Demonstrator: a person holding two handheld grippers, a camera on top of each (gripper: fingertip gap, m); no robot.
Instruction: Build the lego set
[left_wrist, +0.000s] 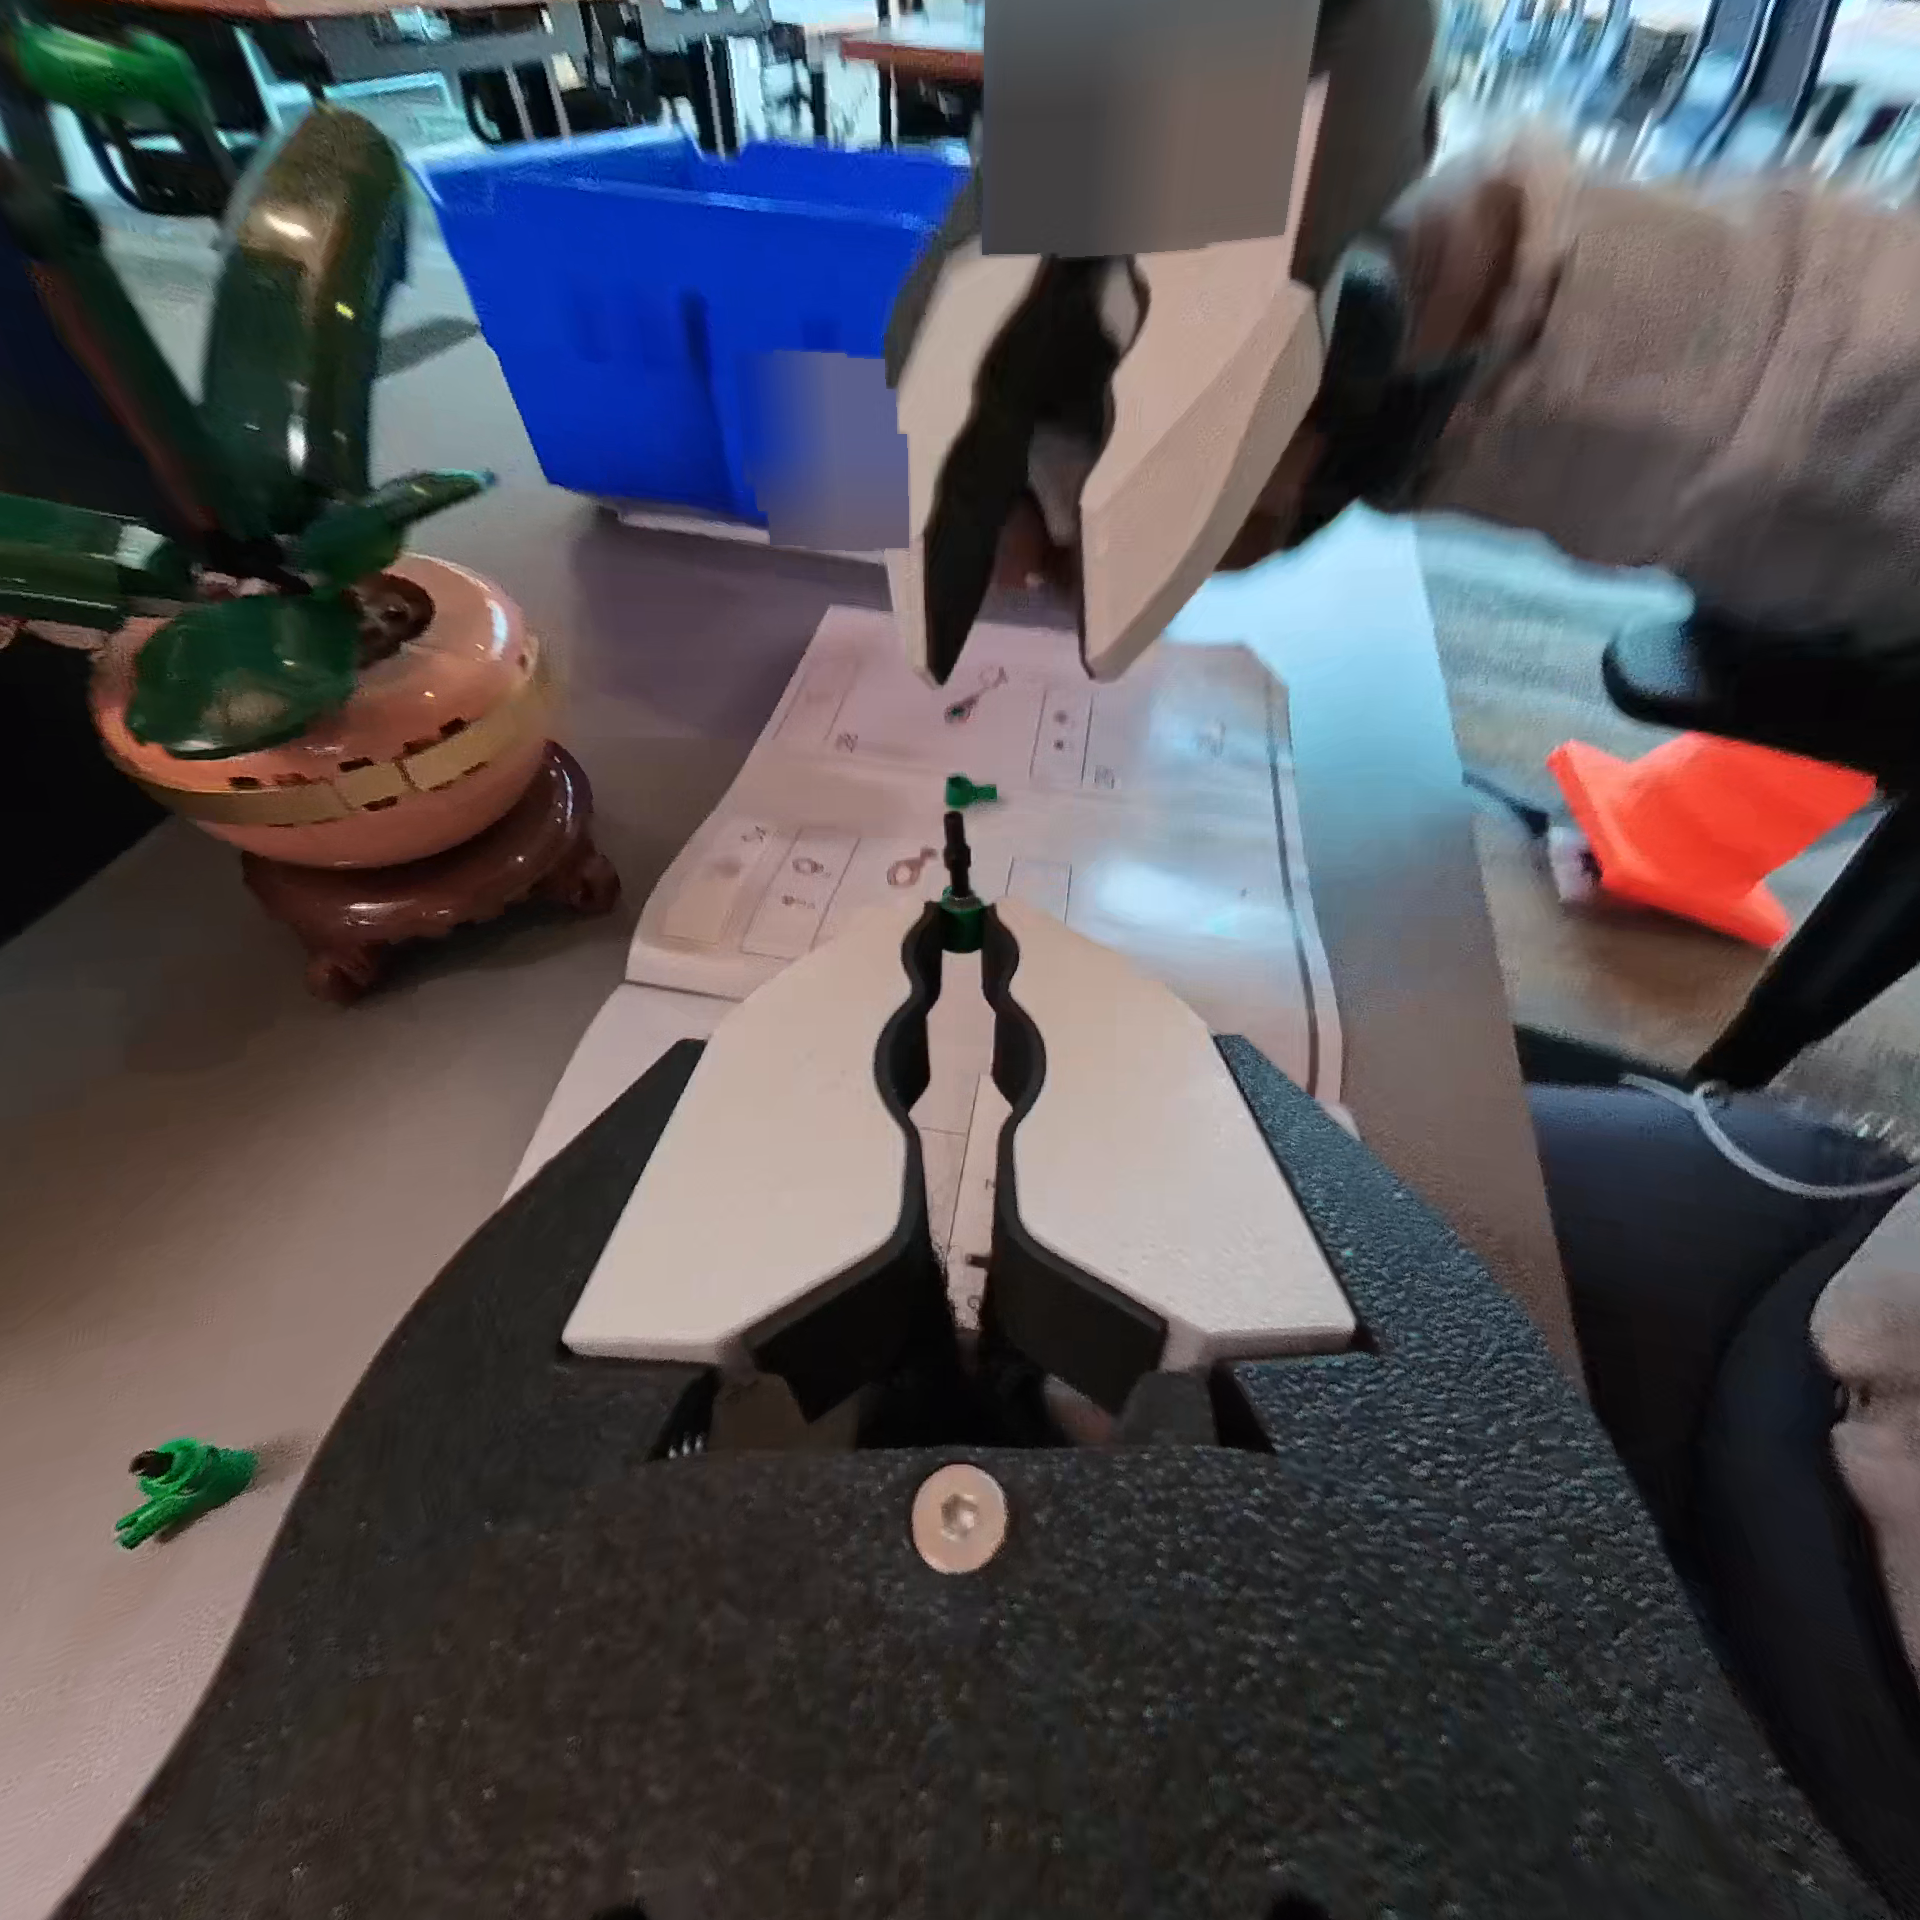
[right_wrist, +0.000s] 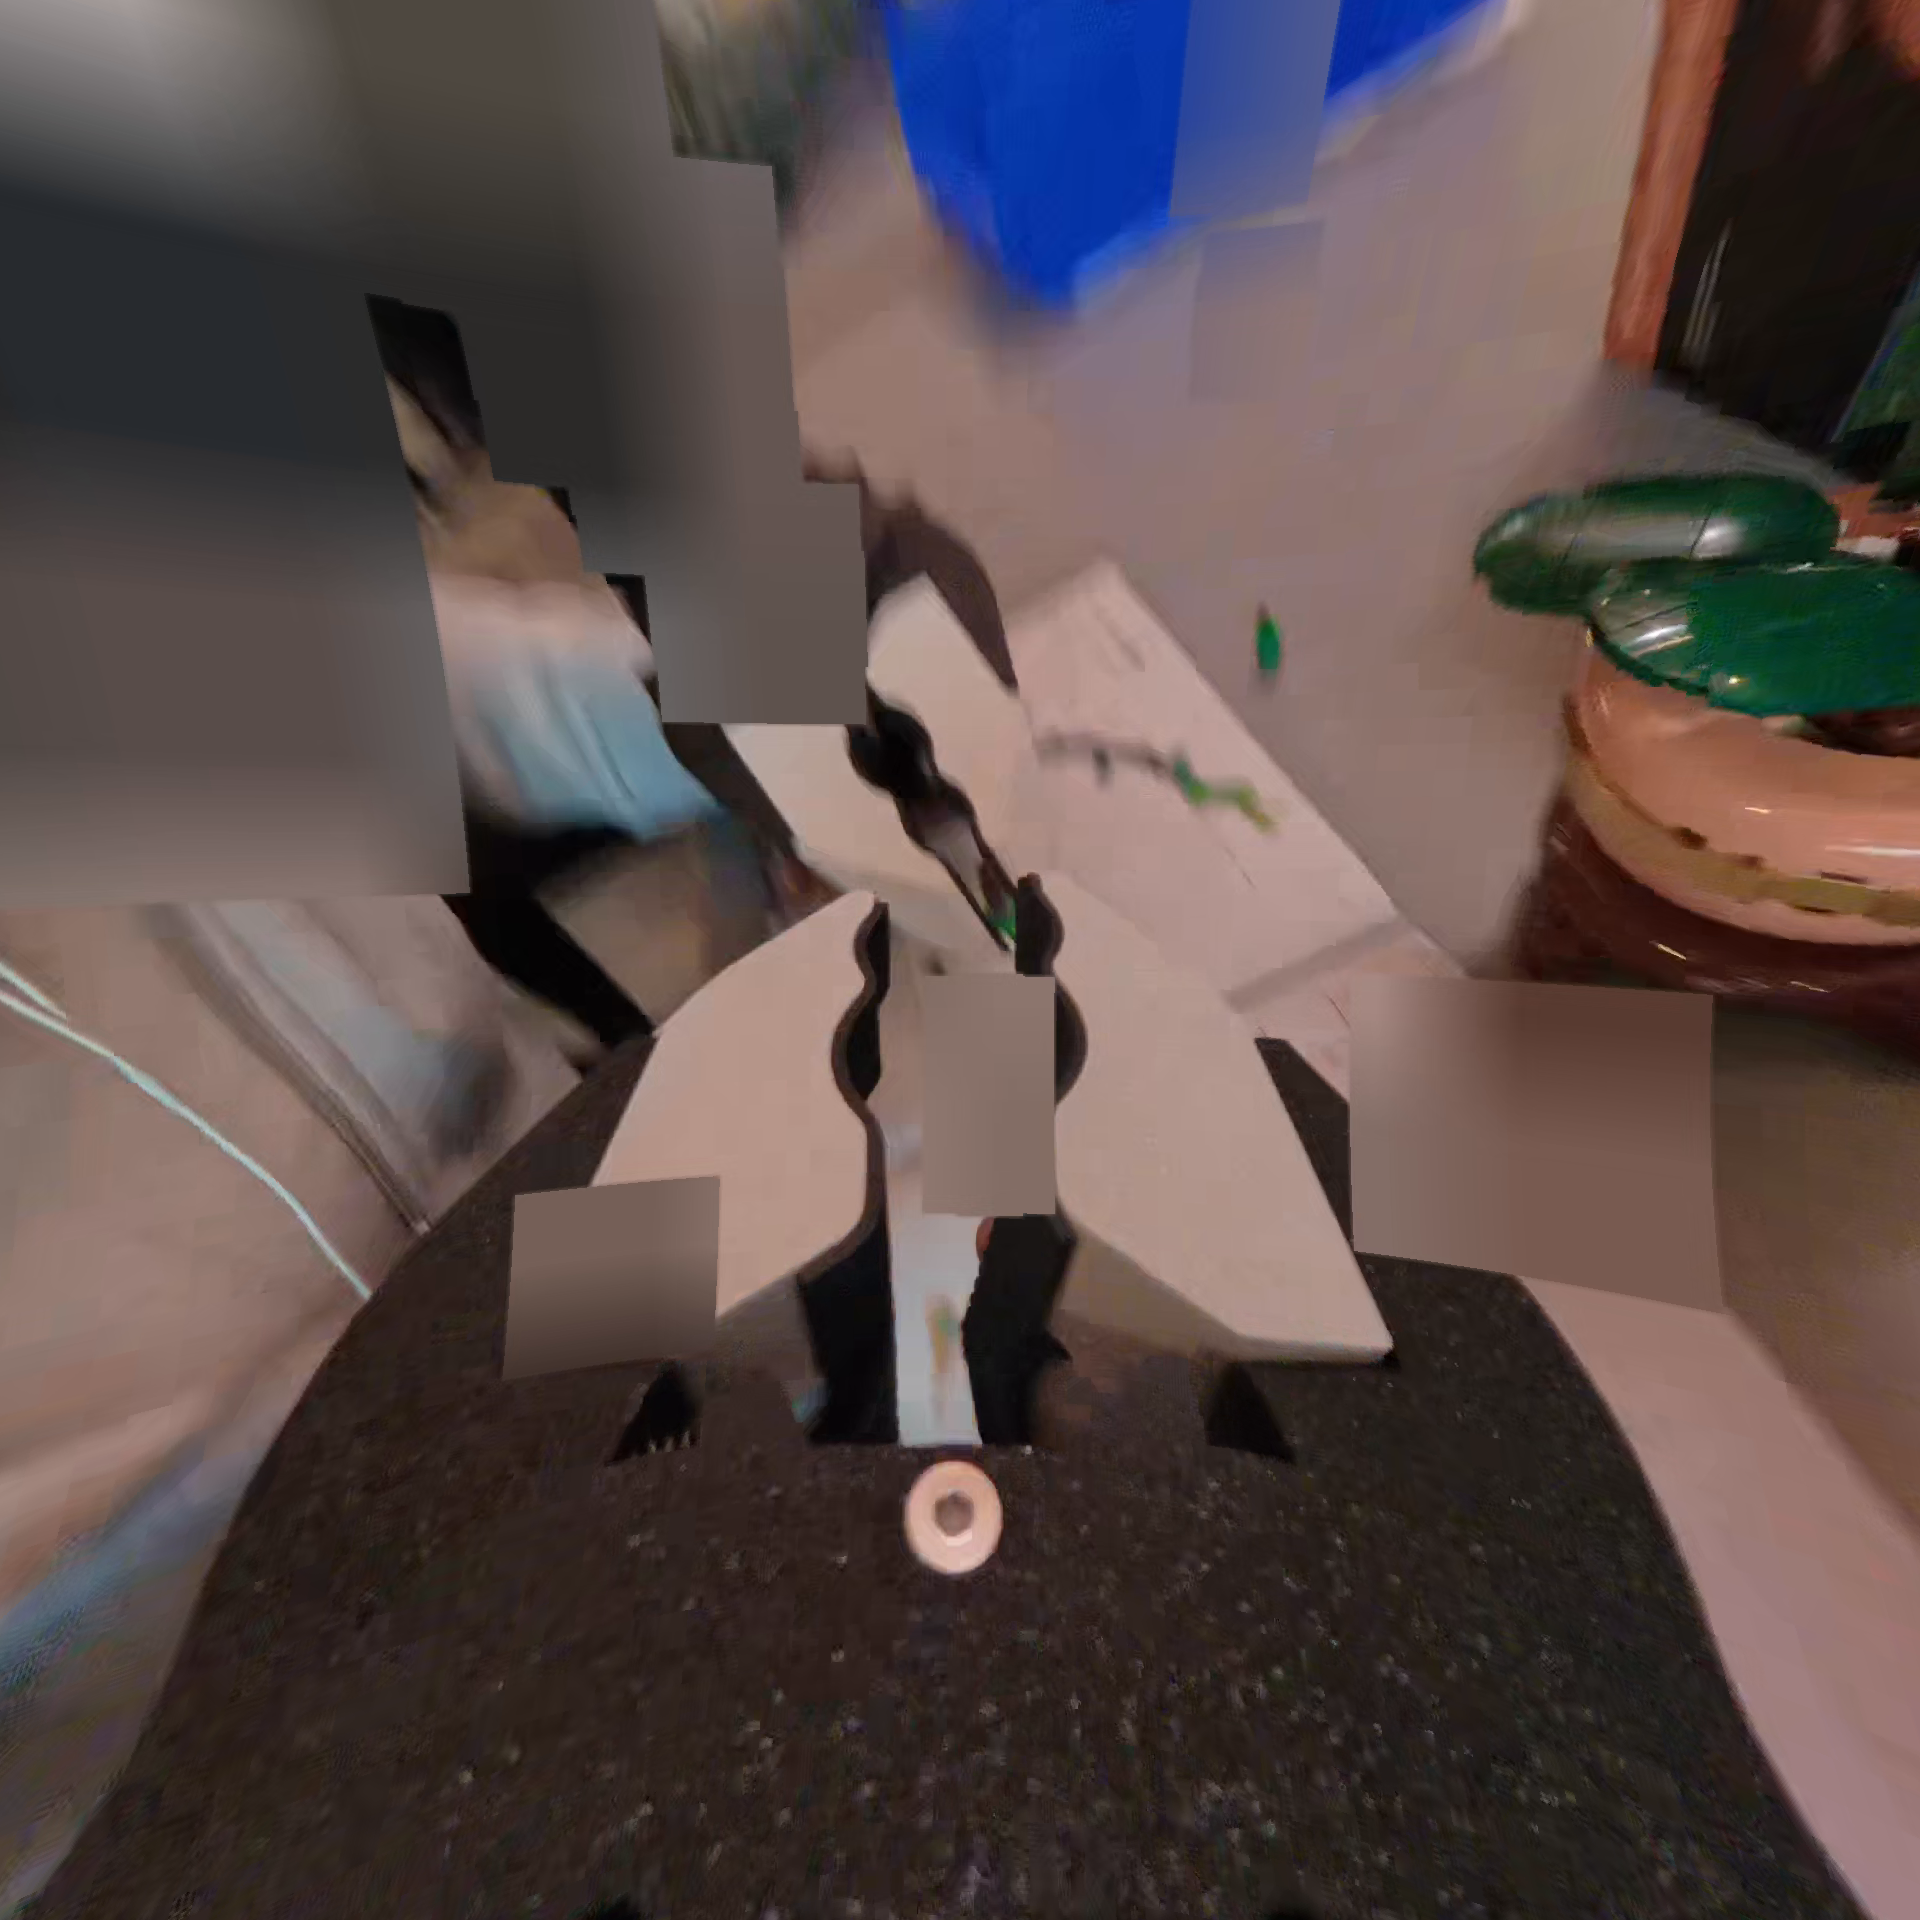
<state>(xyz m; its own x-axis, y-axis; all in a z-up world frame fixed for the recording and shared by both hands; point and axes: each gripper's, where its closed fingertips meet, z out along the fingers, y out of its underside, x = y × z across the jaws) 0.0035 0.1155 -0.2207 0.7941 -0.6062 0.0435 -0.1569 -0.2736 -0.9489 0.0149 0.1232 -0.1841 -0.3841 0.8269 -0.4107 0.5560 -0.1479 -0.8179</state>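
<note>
My left gripper (left_wrist: 958, 923) is shut on a small green brick piece (left_wrist: 958, 928) with a black pin (left_wrist: 954, 847) sticking forward out of it, held above a white instruction sheet (left_wrist: 1153, 831). A second small green piece (left_wrist: 968, 793) lies on the sheet just beyond the pin. My right gripper (left_wrist: 1023, 665) hangs farther off over the sheet, fingers pointing down, open and empty. In the right wrist view my right gripper (right_wrist: 956, 920) is open, and the left gripper's green piece (right_wrist: 1006, 916) shows close by its right fingertip (right_wrist: 1039, 914), not between the pads.
A brick-built plant in a pink pot (left_wrist: 312, 727) on a brown stand is at the left. A blue bin (left_wrist: 686, 312) stands behind. An orange cone-shaped object (left_wrist: 1683, 831) is at the right. Loose green pieces (left_wrist: 182, 1486) lie at the near left. A person's sleeve (left_wrist: 1662, 364) holds the right gripper.
</note>
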